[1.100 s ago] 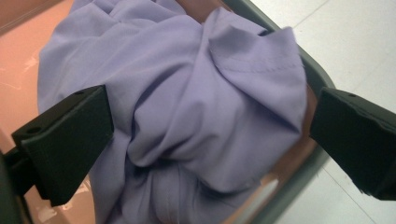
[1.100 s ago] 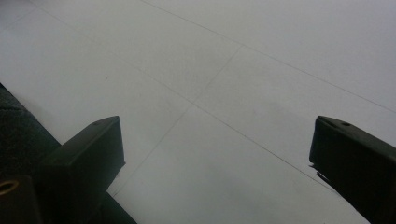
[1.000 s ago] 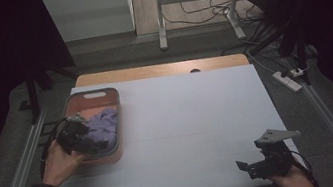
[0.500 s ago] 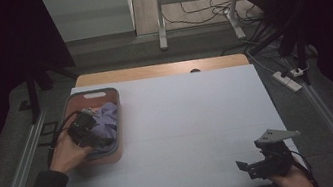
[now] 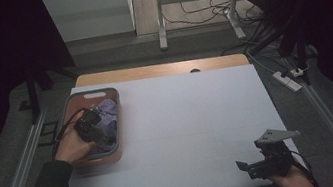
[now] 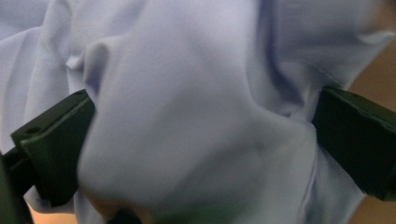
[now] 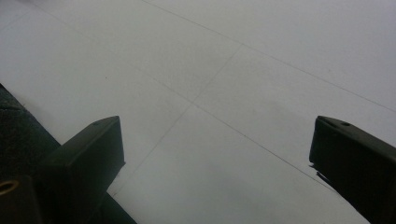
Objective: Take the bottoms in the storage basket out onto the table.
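A crumpled lavender cloth (image 5: 108, 114) lies in a brown plastic basket (image 5: 86, 95) at the table's left side. My left gripper (image 5: 95, 131) is down inside the basket, pushed into the cloth. In the left gripper view the cloth (image 6: 196, 70) bulges between the two wide-apart jaws of the left gripper (image 6: 201, 121), which stands open. My right gripper (image 5: 247, 168) hovers low over the white table near its front right corner. It is open, with only bare white table surface (image 7: 233, 70) between its jaws.
The white table sheet (image 5: 194, 119) stretches from the basket to the right edge. A wooden strip (image 5: 161, 70) shows at the far edge. A power strip (image 5: 288, 80) and cables lie on the floor at right. Metal rails run along both sides.
The left hand has carried its gripper rightward and a little farther from the person, deeper into the basket and onto the cloth. The right gripper has stayed put.
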A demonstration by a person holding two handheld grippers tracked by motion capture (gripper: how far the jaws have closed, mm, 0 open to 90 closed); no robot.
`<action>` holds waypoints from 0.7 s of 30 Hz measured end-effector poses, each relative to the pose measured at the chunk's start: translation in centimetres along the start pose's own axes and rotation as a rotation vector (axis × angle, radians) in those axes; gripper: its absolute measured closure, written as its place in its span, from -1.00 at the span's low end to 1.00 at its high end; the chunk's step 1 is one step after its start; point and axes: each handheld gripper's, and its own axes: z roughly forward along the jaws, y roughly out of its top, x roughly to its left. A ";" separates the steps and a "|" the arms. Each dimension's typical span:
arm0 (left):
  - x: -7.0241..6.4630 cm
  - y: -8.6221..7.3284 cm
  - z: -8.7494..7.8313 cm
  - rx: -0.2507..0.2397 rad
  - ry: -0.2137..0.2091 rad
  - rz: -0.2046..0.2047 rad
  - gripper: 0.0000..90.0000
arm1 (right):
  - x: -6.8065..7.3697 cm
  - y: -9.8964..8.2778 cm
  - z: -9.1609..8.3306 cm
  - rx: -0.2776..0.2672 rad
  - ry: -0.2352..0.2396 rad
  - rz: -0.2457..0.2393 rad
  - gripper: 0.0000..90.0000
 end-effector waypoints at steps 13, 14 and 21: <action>0.6 1.2 2.2 0.081 0.057 -0.029 -1.00 | 0.0 0.0 0.0 0.003 0.001 -0.001 -0.93; 0.6 1.3 2.3 0.087 0.064 -0.030 -0.99 | 0.0 0.0 0.0 0.003 0.002 -0.002 -0.92; 1.2 0.9 1.3 0.046 0.095 -0.088 -0.42 | 0.0 0.0 0.0 0.002 0.002 -0.005 -0.92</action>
